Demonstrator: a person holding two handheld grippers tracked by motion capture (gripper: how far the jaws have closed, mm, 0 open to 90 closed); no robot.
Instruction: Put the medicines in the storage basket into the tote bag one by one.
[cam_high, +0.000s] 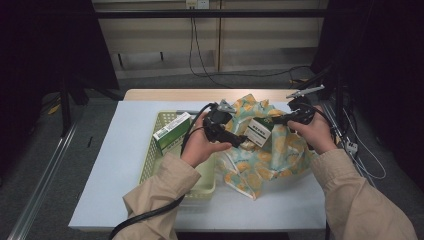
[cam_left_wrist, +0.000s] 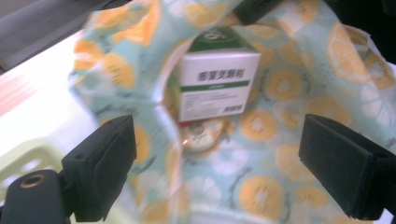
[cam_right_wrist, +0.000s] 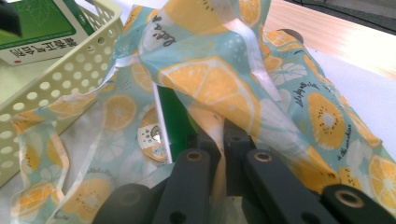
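Presently, the work in hand appears to be packing boxes from the basket into the fruit-print bag, which lies slumped on the white table just right of the basket. The right gripper has its jaws closed on a fold of the bag's rim, holding the mouth up. The left gripper stands wide and empty, facing the bag's opening. A white and green medicine box sits upright in the mouth of the bag, apparently resting on the cloth, with a small round item below it inside. A second green box leans in the basket's far corner. Risks, as judged: the pinch on thin fabric is slight, and a slip would collapse the mouth over the box. The box looks only partly seated; a tug on the rim could tip it out onto the table. The left gripper's trailing cable crosses the basket and could snag the remaining box.
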